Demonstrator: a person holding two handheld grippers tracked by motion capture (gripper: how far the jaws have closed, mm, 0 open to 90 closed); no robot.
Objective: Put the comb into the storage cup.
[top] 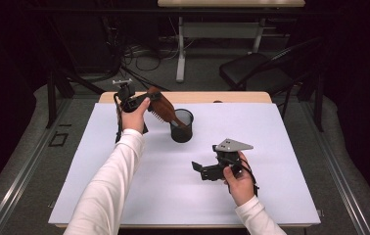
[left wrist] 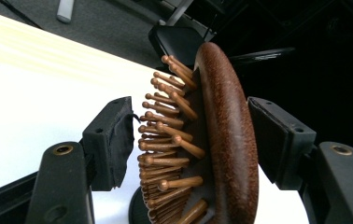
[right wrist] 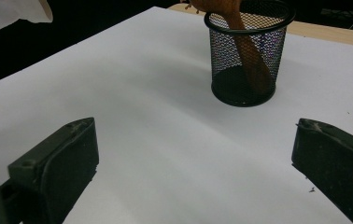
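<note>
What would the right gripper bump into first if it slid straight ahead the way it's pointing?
Probably the black mesh cup with the hairbrush handle in it. Only bare white tabletop lies before the right gripper, though the cup sits slightly off-centre.

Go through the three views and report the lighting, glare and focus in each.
High view: white table sheet evenly lit, surroundings dark, slightly soft. Left gripper view: sheet overexposed near the wooden hairbrush, whose bristles are sharp; background black. Right gripper view: mesh cup crisp with a faint shadow; near tongs slightly soft.
</note>
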